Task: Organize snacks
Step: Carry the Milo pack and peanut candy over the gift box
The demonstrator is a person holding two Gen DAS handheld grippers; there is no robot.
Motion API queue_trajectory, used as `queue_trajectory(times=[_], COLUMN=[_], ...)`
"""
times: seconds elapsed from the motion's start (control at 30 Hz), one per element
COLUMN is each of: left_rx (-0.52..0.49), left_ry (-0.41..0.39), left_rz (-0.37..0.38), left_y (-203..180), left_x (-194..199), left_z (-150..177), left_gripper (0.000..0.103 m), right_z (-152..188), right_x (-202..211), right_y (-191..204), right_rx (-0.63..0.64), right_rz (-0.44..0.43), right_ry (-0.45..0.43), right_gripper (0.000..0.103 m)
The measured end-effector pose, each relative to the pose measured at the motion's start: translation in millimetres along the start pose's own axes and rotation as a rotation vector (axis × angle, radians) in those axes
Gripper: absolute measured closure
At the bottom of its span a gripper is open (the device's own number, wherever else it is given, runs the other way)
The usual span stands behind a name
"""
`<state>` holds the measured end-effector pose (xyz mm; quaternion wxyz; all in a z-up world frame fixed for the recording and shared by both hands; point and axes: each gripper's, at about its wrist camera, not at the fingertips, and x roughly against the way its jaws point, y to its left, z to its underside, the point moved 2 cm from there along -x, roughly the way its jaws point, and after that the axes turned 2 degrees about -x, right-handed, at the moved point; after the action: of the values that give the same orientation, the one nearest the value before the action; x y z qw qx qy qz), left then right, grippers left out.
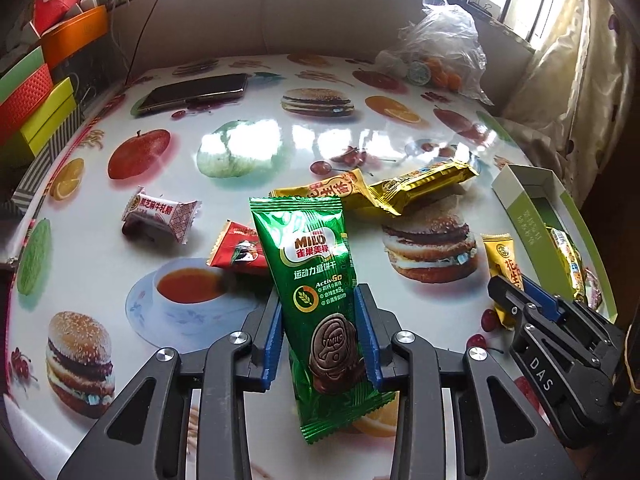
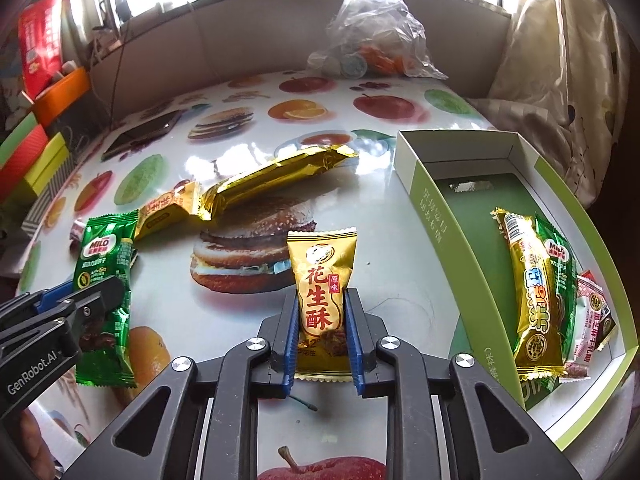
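My left gripper (image 1: 318, 312) is shut on a green Milo biscuit packet (image 1: 316, 280), held upright above the table; it also shows in the right wrist view (image 2: 106, 280). My right gripper (image 2: 320, 316) is shut on a gold peanut-crisp packet (image 2: 322, 292), seen from the left wrist view too (image 1: 500, 268). A green-and-white box (image 2: 424, 188) at the right holds a gold bar (image 2: 534, 292), another Milo packet (image 2: 560, 256) and a white-red candy (image 2: 592, 316). On the table lie a long gold bar (image 2: 276, 172), a small gold packet (image 2: 168, 208), a red packet (image 1: 236, 248) and a white candy (image 1: 160, 214).
The table carries a glossy food-print cloth (image 1: 248, 148). A phone (image 1: 192, 92) lies at the far left, a clear plastic bag (image 1: 440, 48) with oranges at the far right. Coloured boxes (image 1: 36, 96) stack beyond the left edge; a curtain (image 1: 576, 80) hangs right.
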<state>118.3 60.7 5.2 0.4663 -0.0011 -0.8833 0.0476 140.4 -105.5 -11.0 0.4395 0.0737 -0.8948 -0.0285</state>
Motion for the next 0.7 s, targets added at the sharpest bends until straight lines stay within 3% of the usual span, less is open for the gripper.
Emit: queue_trajectory(times=[0.7], left_rx=[-0.058], left_ry=[-0.038], left_rz=[0.036], left_y=[-26.7], left_x=[23.5], left_z=[-1.5], left_gripper=[0.068], right_z=[8.4], right_x=[40.0], right_y=[-5.5], right_rx=[-0.003], right_rz=[-0.038], right_ry=[-0.053], right_gripper=[0.083])
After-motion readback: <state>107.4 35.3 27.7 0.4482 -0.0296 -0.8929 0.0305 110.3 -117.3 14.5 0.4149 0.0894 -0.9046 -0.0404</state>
